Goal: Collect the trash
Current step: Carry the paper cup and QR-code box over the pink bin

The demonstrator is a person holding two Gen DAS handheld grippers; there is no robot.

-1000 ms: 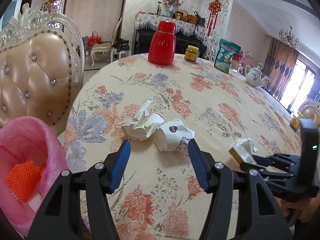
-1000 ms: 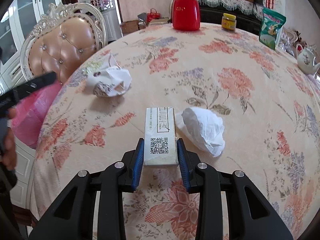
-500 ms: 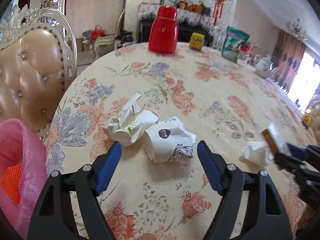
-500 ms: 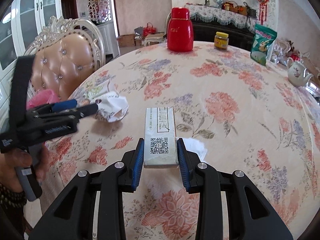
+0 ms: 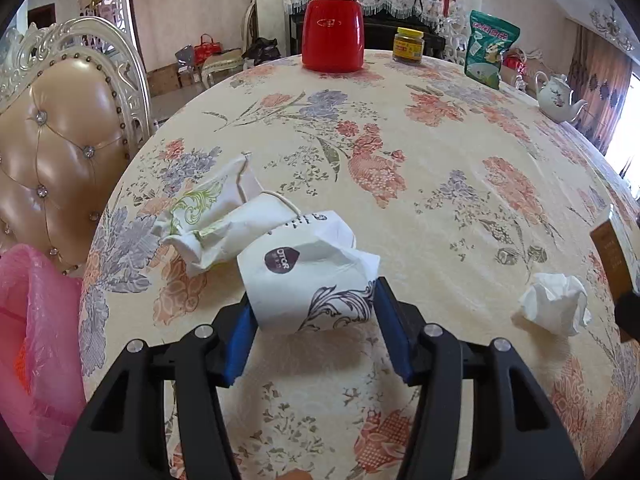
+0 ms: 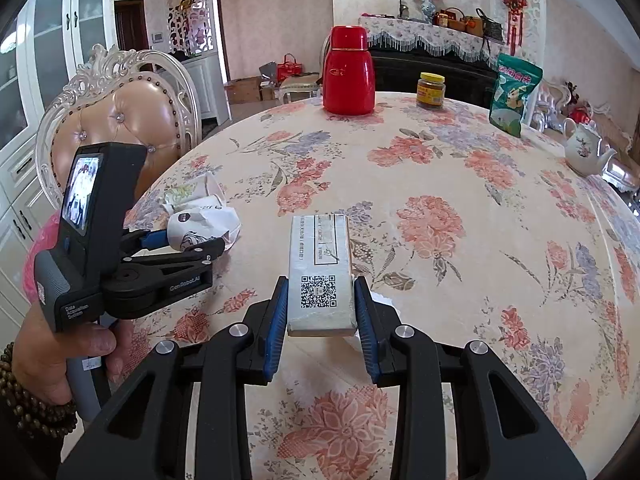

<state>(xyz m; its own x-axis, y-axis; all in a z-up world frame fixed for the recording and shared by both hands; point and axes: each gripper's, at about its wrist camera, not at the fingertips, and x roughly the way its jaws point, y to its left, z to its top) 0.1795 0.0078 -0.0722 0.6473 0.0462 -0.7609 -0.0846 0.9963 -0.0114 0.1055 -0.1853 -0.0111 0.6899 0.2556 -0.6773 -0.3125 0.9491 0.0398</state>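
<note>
At the table's left edge, the left gripper (image 5: 312, 320) is closing its jaws around a crushed white paper cup (image 5: 304, 276) bearing a dark oval logo and scrollwork, lying beside a crumpled paper bag (image 5: 216, 220). Further right, the right gripper (image 6: 320, 312) is clamping a flat pale box (image 6: 320, 272) printed with a QR code.

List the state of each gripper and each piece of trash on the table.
left gripper: jaws closing around crumpled paper cup, pads at its sides
right gripper: shut on flat box, lifted
second crumpled cup: lying loose, touching the first
crumpled tissue: loose on table
</note>
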